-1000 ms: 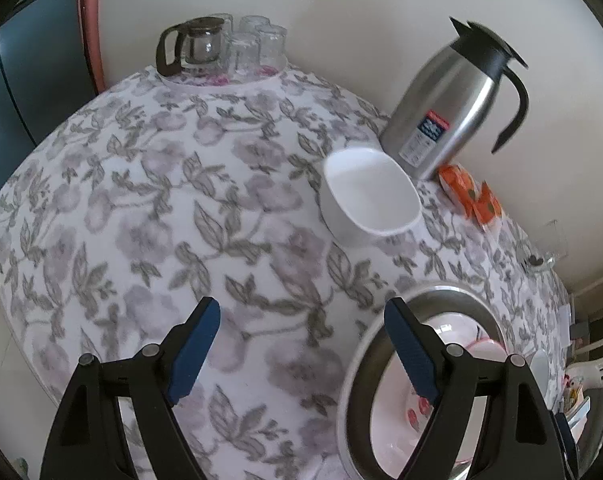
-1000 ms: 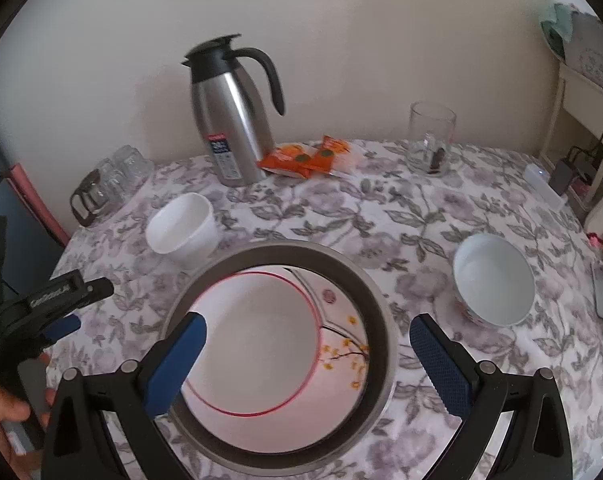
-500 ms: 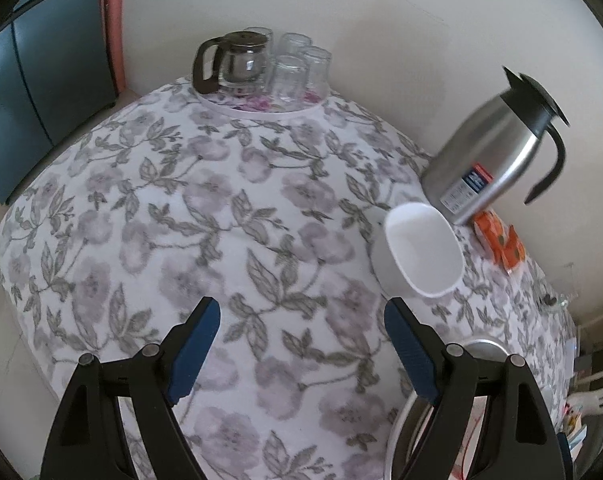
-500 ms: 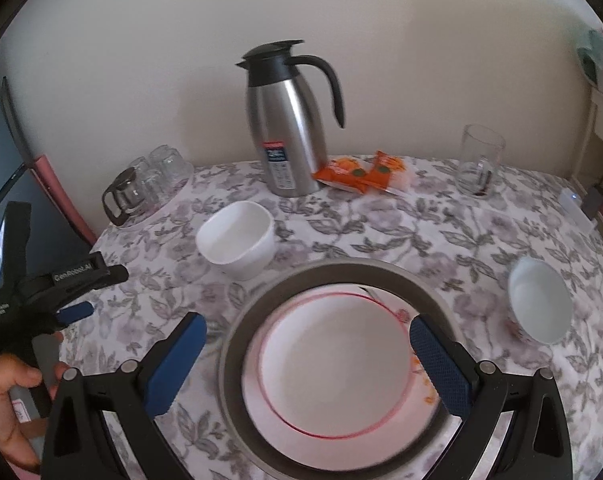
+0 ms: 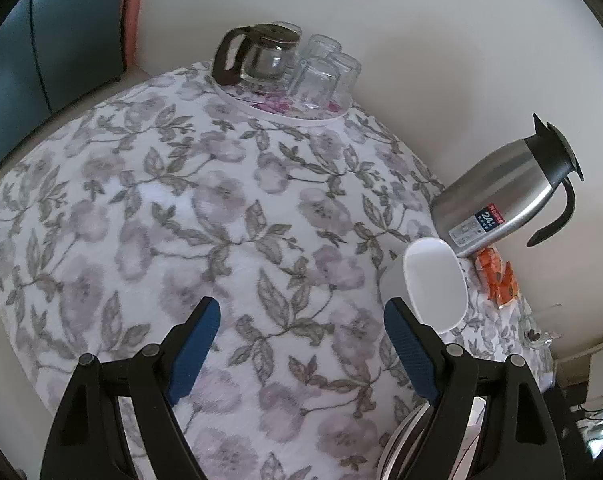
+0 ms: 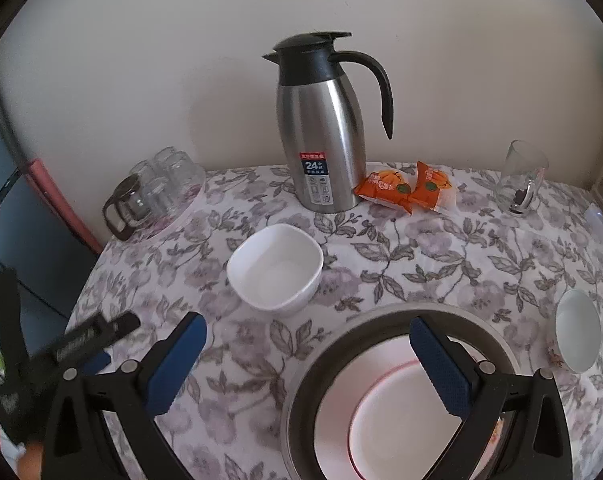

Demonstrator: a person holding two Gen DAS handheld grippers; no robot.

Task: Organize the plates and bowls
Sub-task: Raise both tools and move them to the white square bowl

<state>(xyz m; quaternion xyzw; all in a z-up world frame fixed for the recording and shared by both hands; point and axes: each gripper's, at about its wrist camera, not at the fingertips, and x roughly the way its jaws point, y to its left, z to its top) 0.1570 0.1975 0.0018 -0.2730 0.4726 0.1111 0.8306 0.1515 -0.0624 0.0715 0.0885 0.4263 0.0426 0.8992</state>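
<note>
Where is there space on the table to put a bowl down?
Bare cloth lies between the glasses tray and the white bowl. It is crowded by the wall: flask, snack packets.

"24" is read in white on the blue-and-red label of the steel thermos jug (image 6: 321, 128); the smaller print is illegible. Print on the orange snack packets (image 6: 407, 188) cannot be made out.

Bowl (image 6: 275, 268): in front of the jug (image 6: 321, 128).
Plate (image 6: 397, 408): inside the pan (image 6: 325, 360), near the bowl.
</note>
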